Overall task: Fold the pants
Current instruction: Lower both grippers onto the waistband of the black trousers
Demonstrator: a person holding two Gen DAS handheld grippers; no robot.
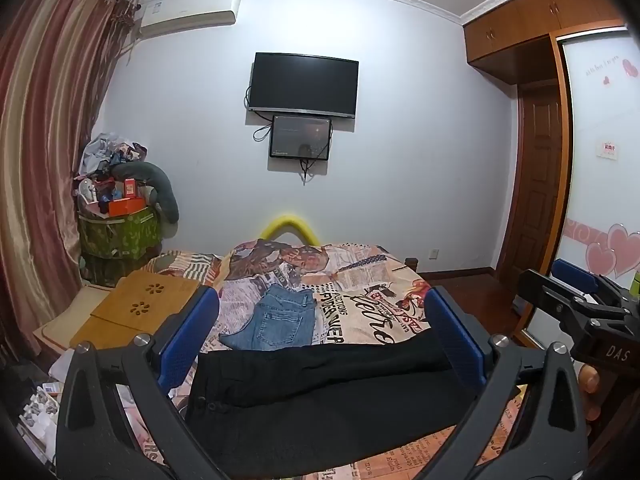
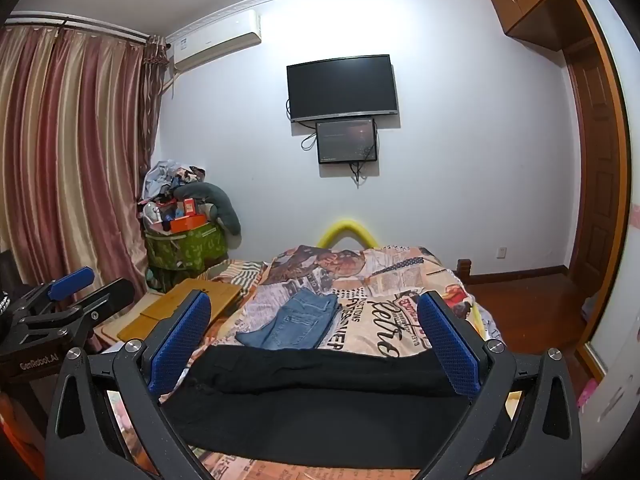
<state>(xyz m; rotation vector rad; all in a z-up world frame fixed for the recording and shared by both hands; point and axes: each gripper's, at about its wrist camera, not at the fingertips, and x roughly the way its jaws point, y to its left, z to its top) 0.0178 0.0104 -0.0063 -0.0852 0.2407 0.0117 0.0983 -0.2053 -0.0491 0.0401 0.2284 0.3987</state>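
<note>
Black pants [image 1: 320,396] lie spread across the near part of the bed [image 1: 360,312], waistband to the left, legs running right. Beyond them lie blue jeans [image 1: 276,320], folded, on the printed bedspread. My left gripper [image 1: 320,328] hovers wide open above the black pants, its blue pads [image 1: 188,336] apart with nothing between them. In the right wrist view the black pants [image 2: 320,400] and the jeans [image 2: 296,322] lie the same way, and my right gripper [image 2: 316,340] is also wide open and holds nothing. Each gripper shows at the edge of the other's view.
A wooden lap desk [image 1: 136,308] rests on the bed's left side. A green bin [image 1: 120,236] piled with clutter stands by the curtain [image 1: 44,160]. A wardrobe [image 1: 600,160] and wooden floor [image 2: 532,312] are to the right. A TV [image 1: 304,82] hangs on the far wall.
</note>
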